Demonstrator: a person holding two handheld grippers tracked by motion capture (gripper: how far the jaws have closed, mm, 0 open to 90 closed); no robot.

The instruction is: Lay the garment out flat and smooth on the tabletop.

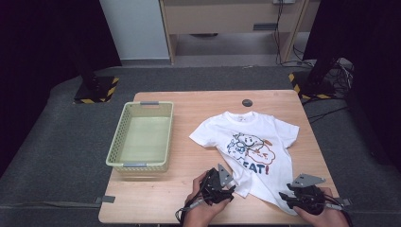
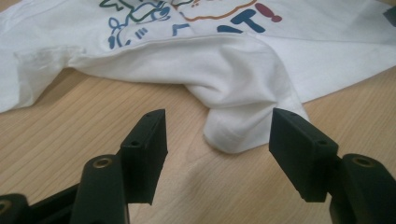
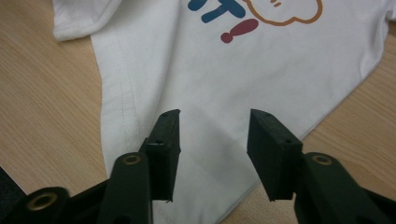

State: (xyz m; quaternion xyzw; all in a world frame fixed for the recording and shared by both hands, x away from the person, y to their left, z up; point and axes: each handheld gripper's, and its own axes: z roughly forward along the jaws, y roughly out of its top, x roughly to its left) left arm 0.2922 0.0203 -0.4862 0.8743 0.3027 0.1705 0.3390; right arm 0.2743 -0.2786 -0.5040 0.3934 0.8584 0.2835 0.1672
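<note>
On the wooden table point(image 1: 189, 101), seen from the high view, a pale green basket point(image 1: 116, 146) stands toward nine o'clock of the table's middle, well apart from a white T-shirt point(image 1: 257, 130) with a coloured cartoon print that lies flat toward three o'clock, its collar pointing to twelve and its hem to six. At the shirt's seven o'clock corner the left gripper point(image 1: 228, 189) rests just beside the cloth, held in a hand point(image 1: 201, 213) coming in from six o'clock. In the left gripper view that corner of the T-shirt point(image 2: 243, 93) is rumpled into a soft fold on the wood, lying at twelve o'clock of the left gripper point(image 2: 217, 133), between the line of the two jaws but ahead of them; the jaws stand released, apart from the fabric. Farther right, at the shirt's five o'clock corner, the right gripper point(image 1: 289, 195) sits over the hem. In the right gripper view the right gripper point(image 3: 214, 140) hangs over the flat T-shirt point(image 3: 210, 74) with its jaws parted, cloth beneath the gap, nothing pinched.
</note>
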